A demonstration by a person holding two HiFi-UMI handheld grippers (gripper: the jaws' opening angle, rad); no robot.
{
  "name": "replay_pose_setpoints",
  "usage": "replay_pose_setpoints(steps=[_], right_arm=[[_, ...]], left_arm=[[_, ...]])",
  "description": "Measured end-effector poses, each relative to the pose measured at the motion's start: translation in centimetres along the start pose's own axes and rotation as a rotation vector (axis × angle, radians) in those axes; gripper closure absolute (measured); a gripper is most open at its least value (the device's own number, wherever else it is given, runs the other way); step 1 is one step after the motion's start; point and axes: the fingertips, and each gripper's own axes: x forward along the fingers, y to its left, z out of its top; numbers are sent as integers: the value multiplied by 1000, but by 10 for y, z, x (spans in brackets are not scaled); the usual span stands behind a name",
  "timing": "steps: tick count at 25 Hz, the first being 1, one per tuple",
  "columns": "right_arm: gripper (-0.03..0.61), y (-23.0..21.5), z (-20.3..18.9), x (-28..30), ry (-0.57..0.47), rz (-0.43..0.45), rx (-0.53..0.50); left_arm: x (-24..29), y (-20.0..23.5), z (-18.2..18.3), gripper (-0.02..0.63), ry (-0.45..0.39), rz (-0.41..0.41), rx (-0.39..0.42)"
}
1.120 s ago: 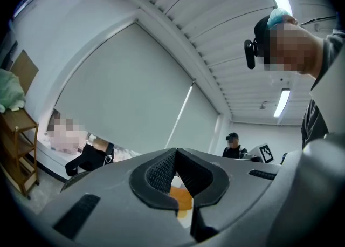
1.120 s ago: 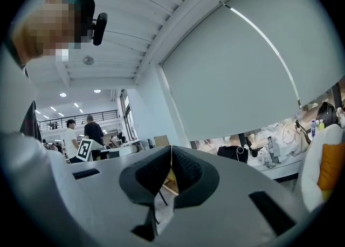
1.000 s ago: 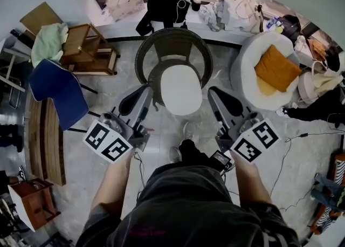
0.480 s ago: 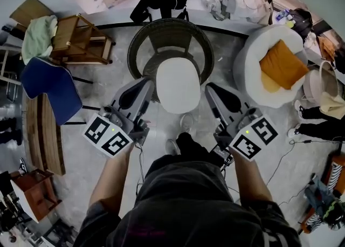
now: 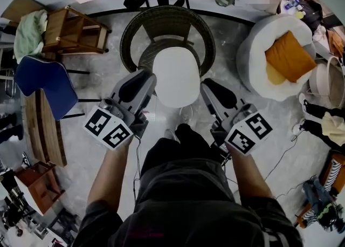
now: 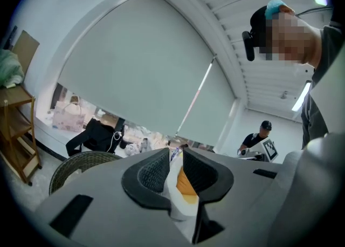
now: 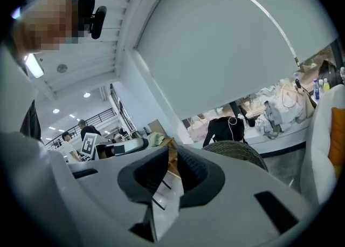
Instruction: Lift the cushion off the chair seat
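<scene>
A white oval cushion lies on the seat of a dark wicker chair straight ahead in the head view. My left gripper hovers at the cushion's left edge and my right gripper at its right edge; whether either touches it I cannot tell. The left gripper has just been opening its jaws, and nothing is between them. The right gripper is shut on nothing. Each gripper view shows only the wicker chair's back; the cushion is hidden there.
A white round armchair with an orange cushion stands at the right. At the left are a wooden chair with green cloth, a blue chair and a wooden bench. Cables trail on the floor at the right.
Both grippers have moved forward toward the wicker chair and now flank the white cushion. The chair and cushion sit closer and larger in the head view.
</scene>
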Motion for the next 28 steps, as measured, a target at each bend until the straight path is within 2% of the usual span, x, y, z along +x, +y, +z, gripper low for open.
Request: replay_pose_setpoints(steps=[4, 8, 11, 16, 21, 28], right_arm=[[561, -24, -30, 6, 40, -40, 31], [558, -49, -76, 15, 99, -89, 67], [482, -71, -112, 18, 140, -126, 104], [424, -113, -177, 20, 213, -200, 171], [395, -154, -248, 26, 294, -249, 239], [377, -206, -341, 36, 374, -322, 306]], left_arm=[[8, 21, -28, 523, 47, 29, -22], [15, 46, -63, 506, 102, 45, -38], [26, 64, -88, 492, 134, 42, -67], [43, 88, -129, 480, 206, 30, -78], [61, 113, -177, 472, 267, 32, -98], [83, 136, -264, 469, 359, 8, -145]])
